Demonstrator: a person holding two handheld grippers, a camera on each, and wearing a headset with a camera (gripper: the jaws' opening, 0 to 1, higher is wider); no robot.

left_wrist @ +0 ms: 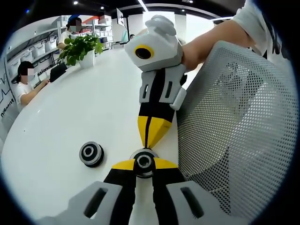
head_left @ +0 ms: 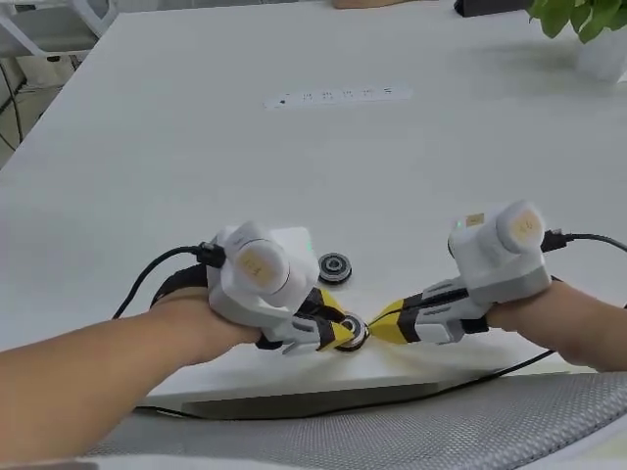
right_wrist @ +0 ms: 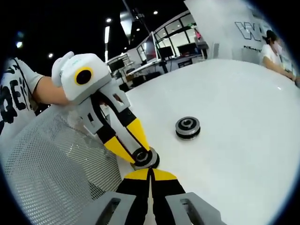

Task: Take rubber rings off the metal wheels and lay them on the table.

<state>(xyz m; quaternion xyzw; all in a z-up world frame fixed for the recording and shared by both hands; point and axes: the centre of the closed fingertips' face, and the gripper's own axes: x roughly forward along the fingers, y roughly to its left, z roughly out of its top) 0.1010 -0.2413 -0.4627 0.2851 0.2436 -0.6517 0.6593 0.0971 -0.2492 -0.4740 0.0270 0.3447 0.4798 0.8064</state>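
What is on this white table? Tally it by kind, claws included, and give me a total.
Metal wheels with black rubber rings: 2 (one in the left claw, one lying loose)
Yellow-tipped black claws: 2 (left claw, right claw)
Long white power strip: 1
Green leafy potted plant: 1
Total: 6

A large "W" starts a cut-off word on the white wall [right_wrist: 220, 23]; the shirt [right_wrist: 11, 93] lettering is illegible.
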